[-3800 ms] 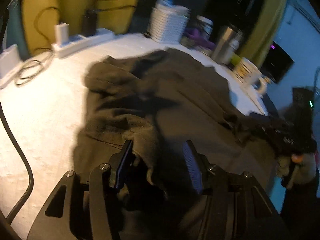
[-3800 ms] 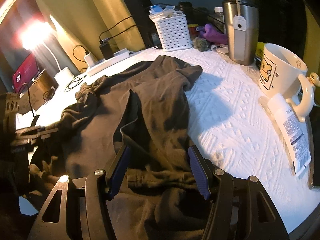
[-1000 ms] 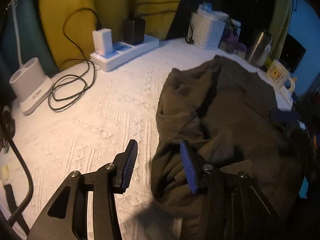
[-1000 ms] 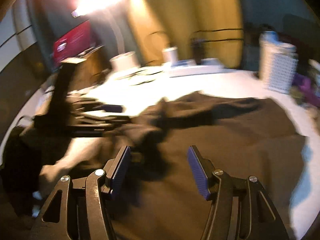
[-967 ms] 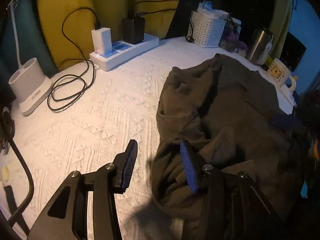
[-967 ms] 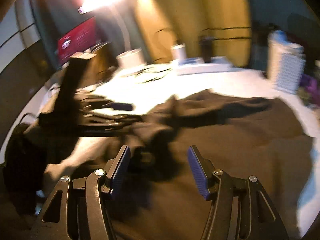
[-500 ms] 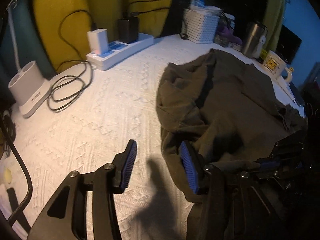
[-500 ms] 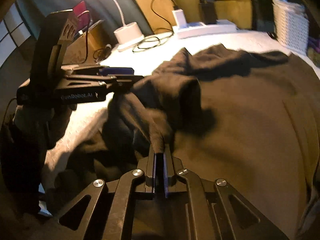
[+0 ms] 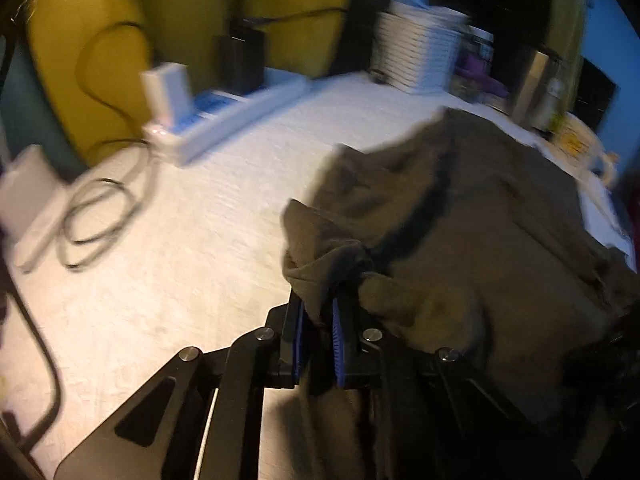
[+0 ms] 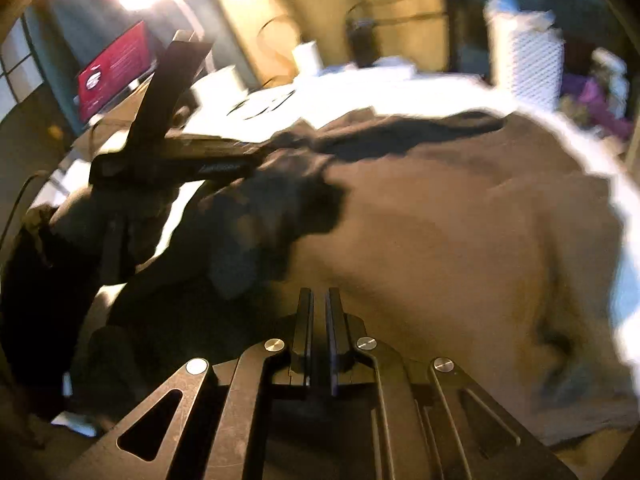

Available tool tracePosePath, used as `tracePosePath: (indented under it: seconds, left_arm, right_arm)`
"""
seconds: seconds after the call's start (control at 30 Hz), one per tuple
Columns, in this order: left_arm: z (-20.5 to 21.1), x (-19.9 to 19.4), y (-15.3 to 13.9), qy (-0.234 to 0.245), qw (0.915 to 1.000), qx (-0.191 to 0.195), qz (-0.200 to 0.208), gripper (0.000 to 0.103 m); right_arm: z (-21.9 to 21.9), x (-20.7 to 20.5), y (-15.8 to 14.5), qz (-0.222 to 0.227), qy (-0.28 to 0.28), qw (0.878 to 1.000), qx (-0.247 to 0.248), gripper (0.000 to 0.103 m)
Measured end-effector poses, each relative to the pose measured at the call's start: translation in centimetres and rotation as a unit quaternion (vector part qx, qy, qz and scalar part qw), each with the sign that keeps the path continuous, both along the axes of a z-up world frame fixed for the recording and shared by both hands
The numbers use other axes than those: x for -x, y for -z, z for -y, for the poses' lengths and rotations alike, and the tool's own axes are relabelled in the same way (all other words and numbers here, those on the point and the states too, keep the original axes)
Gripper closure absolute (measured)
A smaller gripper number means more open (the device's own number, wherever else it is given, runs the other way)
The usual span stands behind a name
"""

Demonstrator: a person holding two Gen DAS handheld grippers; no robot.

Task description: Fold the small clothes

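Note:
An olive-brown garment (image 9: 480,220) lies crumpled on the white textured table cover (image 9: 180,260). In the left wrist view my left gripper (image 9: 318,326) is closing its jaws, and the blue pads (image 9: 298,332) pinch a bunched fold at the garment's left edge. The right wrist view is blurred. There my right gripper (image 10: 319,304) has its jaws together at the near edge of the garment (image 10: 440,240), with cloth right at the tips. The left gripper (image 10: 256,156) also shows there at the left, its tips buried in the cloth.
Along the back stand a white power strip (image 9: 240,108) with a charger (image 9: 168,92), a white basket (image 9: 416,56), a steel tumbler (image 9: 536,84) and a mug (image 9: 576,144). A coiled cable (image 9: 96,220) lies at the left. A red screen (image 10: 116,68) glows behind.
The left jaws, open beside the garment's edge half a second ago, have come together on a fold of it. The right gripper stays shut on cloth. Both views have shifted and blurred.

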State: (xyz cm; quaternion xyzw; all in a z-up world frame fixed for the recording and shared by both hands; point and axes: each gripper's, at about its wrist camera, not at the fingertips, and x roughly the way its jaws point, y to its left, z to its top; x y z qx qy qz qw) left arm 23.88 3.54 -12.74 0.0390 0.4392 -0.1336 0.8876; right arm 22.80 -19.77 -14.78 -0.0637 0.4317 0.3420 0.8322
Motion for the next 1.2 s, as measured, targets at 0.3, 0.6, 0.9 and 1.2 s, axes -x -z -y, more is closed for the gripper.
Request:
tracePosePath:
  seconds: [0.3, 0.6, 0.9, 1.2]
  left_arm:
    - [-2.1, -2.6, 0.3, -0.064, 0.9970, -0.043, 0.007, 0.087]
    - [-4.4, 0.8, -1.8, -0.091, 0.9955, -0.025, 0.002, 0.053]
    - [2.3, 6.9, -1.0, 0.017, 0.9993, -0.027, -0.022, 0.053]
    - [2.7, 6.6, -3.0, 0.047, 0.9987, 0.013, -0.011, 0.053]
  right_arm:
    - [9.0, -8.0, -2.4, 0.066, 0.100, 0.992, 0.049, 0.096]
    - [11.7, -10.7, 0.4, 0.051, 0.100, 0.990, 0.086, 0.006]
    - [14.1, -8.5, 0.5, 0.047, 0.135, 0.985, 0.092, 0.006]
    - [16.8, -4.6, 1.2, 0.033, 0.150, 0.985, 0.084, 0.006]
